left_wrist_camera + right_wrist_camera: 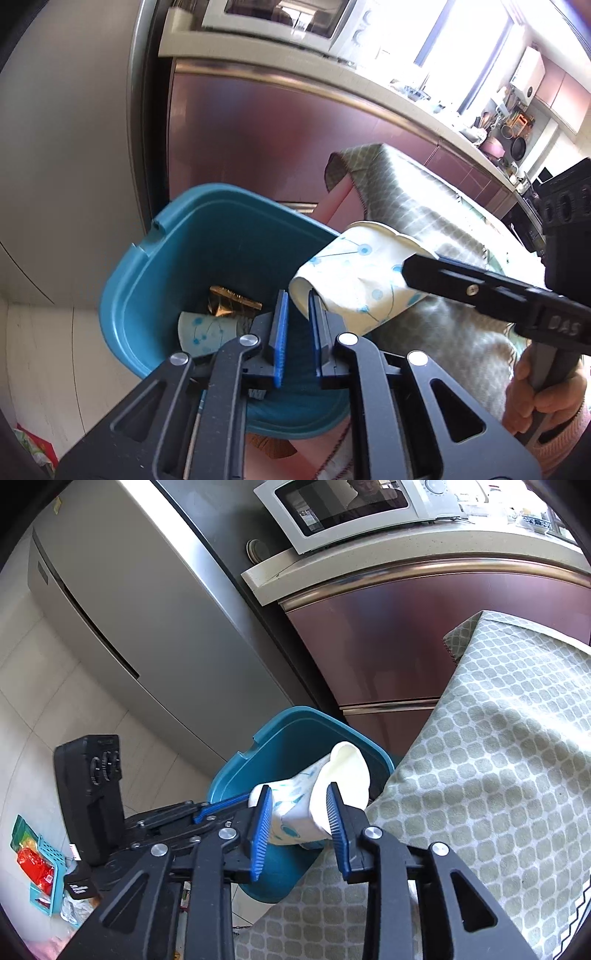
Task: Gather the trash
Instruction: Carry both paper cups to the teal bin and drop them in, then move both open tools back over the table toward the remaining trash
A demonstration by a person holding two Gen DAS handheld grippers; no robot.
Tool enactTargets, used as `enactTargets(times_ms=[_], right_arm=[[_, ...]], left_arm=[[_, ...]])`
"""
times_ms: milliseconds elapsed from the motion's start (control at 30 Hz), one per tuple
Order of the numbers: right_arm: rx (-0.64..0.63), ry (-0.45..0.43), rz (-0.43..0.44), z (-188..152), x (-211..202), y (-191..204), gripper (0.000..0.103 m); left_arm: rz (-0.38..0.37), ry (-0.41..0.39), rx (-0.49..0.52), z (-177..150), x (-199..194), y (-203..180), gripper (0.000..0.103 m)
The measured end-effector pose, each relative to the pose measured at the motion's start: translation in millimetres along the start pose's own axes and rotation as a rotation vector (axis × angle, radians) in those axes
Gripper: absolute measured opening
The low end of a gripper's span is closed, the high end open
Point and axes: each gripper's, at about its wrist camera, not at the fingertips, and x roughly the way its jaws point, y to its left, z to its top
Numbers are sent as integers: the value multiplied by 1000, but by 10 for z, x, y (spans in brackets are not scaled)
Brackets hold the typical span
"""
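A teal trash bin [155, 266] is tilted beside the table; it also shows in the right wrist view [295, 731]. My left gripper [298, 328] is shut on the bin's near rim. Inside the bin lie a paper cup [207, 332] and a gold wrapper [229, 301]. My right gripper [297, 823] is shut on a crumpled white paper cup with blue dots [325, 797], held over the bin's edge. That cup [354, 280] and the right gripper's finger [461, 280] show in the left wrist view.
A table with a green patterned cloth [498, 775] stands right of the bin. A grey fridge [129, 609] and reddish cabinets [424, 635] with a microwave [351, 506] stand behind. A small basket with packets [37, 864] lies on the floor at left.
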Motion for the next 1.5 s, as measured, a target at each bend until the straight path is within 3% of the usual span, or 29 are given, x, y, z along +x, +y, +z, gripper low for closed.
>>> enactTargets(times_ms=[67, 100, 133, 633, 867, 1133, 1333, 1500], right_arm=[[-2, 9, 7, -15, -5, -4, 31], [-6, 27, 8, -23, 10, -6, 40], [-12, 46, 1, -18, 32, 0, 42], [-17, -6, 24, -184, -234, -29, 42], [-55, -84, 31, -354, -704, -29, 42], [-67, -232, -21, -632, -1665, -166, 43], [30, -328, -161, -1034, -2426, -566, 44], [152, -362, -298, -1431, -2945, -1035, 47]], left_arm=[[2, -11, 3, -28, -105, 9, 11], [4, -15, 5, -31, -128, 2, 14], [8, -15, 5, -21, -130, 3, 14], [46, -8, -45, -47, -102, 69, 14], [-18, -34, -1, -44, -191, -131, 17], [-184, -45, 159, -81, -283, -897, 27], [-321, -6, 325, -220, -195, -1760, 35], [-381, 27, 428, -379, -79, -2455, 42]])
